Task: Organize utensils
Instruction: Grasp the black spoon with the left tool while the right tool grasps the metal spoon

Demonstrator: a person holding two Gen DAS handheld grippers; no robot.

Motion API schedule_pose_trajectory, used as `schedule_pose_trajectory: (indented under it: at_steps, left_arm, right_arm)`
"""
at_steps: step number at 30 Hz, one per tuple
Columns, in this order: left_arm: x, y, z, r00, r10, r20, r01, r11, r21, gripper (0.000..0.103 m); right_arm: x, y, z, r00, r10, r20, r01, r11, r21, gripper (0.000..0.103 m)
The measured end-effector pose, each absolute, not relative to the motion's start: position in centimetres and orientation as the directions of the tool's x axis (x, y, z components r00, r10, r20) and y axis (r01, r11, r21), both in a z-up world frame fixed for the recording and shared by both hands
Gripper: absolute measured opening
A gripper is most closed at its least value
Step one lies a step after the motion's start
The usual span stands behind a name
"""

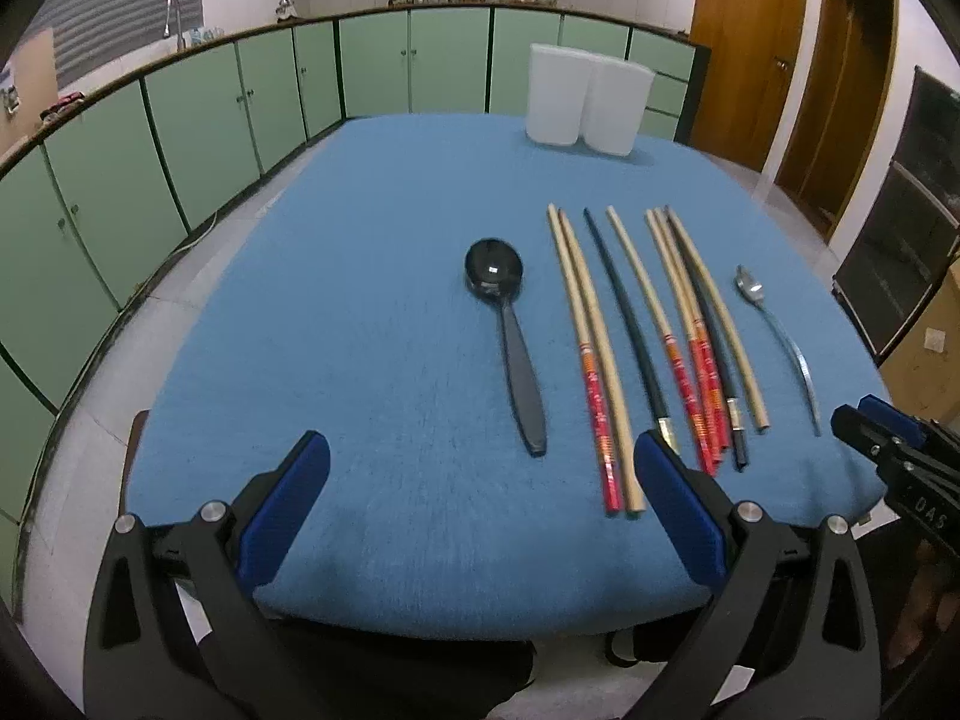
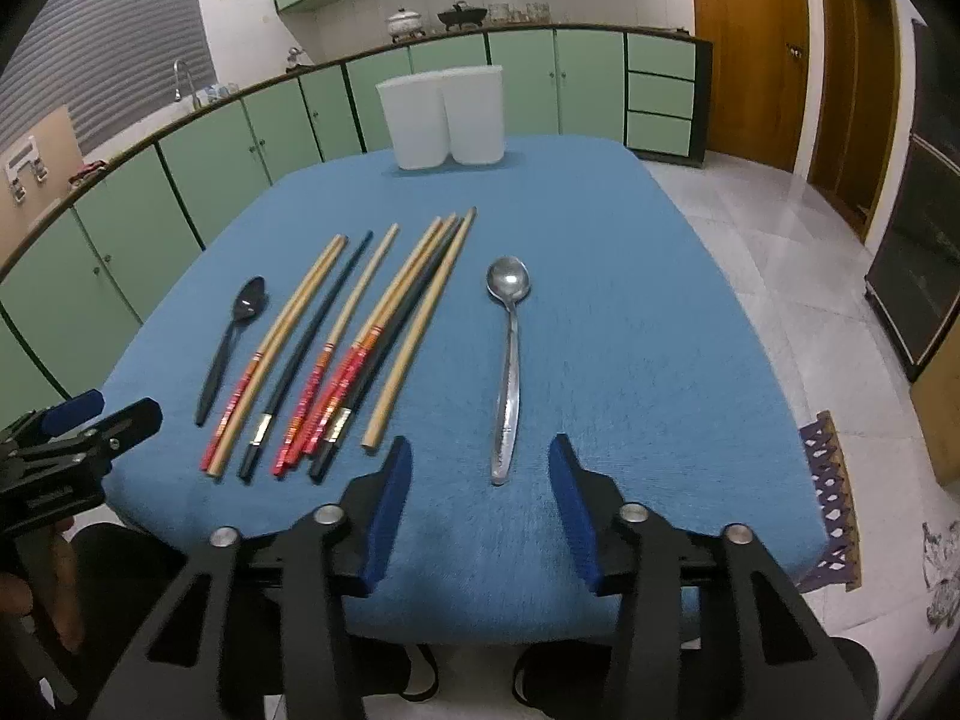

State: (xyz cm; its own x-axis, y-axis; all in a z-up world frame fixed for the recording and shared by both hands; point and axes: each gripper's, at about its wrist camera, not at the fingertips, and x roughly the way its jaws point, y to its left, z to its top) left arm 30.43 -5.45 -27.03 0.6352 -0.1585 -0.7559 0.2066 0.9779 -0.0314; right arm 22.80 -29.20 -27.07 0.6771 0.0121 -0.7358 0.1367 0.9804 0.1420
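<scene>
On the blue table (image 1: 360, 312) lie a black spoon (image 1: 510, 336), several wooden, red-ended and black chopsticks (image 1: 660, 336) side by side, and a metal spoon (image 1: 780, 342) at the right. In the right wrist view the black spoon (image 2: 231, 342) is left, the chopsticks (image 2: 354, 342) in the middle, the metal spoon (image 2: 510, 360) ahead. Two white containers (image 1: 585, 99) (image 2: 444, 117) stand at the table's far edge. My left gripper (image 1: 480, 480) is open near the front edge, below the black spoon's handle. My right gripper (image 2: 480, 480) is open, its fingers either side of the metal spoon's handle end.
Green cabinets (image 1: 180, 120) under a counter curve along the left and back. Wooden doors (image 2: 744, 48) stand at the right. A patterned mat (image 2: 834, 498) lies on the tiled floor right of the table. Each gripper shows at the edge of the other's view.
</scene>
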Motion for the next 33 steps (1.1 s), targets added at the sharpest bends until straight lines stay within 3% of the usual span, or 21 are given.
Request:
schedule_pose_trajectory:
  at_steps: [7,9,10,17,21,23,26,33]
  left_arm:
    - [32.5,-6.2,-28.9,0.611,-0.153,-0.777,0.219,0.975,-0.019,0.097]
    - [32.6,-6.4,-29.3,0.606,-0.154,-0.781,0.223,0.975,-0.019,0.090]
    - [32.9,-6.6,-29.6,0.599,-0.152,-0.786,0.228,0.973,-0.014,0.082]
    - [32.8,-6.9,-29.9,0.640,-0.142,-0.755,0.239,0.971,0.020,0.076]
    - [32.0,-7.2,-29.6,0.652,-0.171,-0.738,0.270,0.963,0.015,0.050]
    - [31.8,-7.3,-29.4,0.649,-0.193,-0.736,0.286,0.958,0.001,0.028]
    - [32.1,-7.5,-29.2,0.634,-0.225,-0.740,0.302,0.953,-0.031,0.013]
    - [32.4,-6.8,-27.9,0.633,-0.251,-0.732,0.284,0.955,-0.082,0.012]
  right_arm:
    - [23.6,-29.9,-28.9,0.666,0.017,-0.746,0.145,0.978,0.152,0.031]
    - [23.7,-29.8,-29.0,0.675,0.012,-0.738,0.136,0.981,0.140,0.031]
    - [23.7,-29.8,-29.1,0.676,0.009,-0.737,0.133,0.982,0.134,0.031]
    - [23.8,-29.4,-29.3,0.702,-0.010,-0.712,0.109,0.990,0.093,0.030]
    - [23.8,-29.8,-29.3,0.704,-0.012,-0.711,0.108,0.990,0.089,0.013]
    - [23.8,-29.8,-29.2,0.703,-0.011,-0.711,0.105,0.990,0.089,0.011]
    - [23.8,-29.8,-29.1,0.702,-0.005,-0.712,0.106,0.989,0.098,0.011]
    - [23.6,-30.1,-27.6,0.723,0.009,-0.691,0.100,0.988,0.117,0.010]
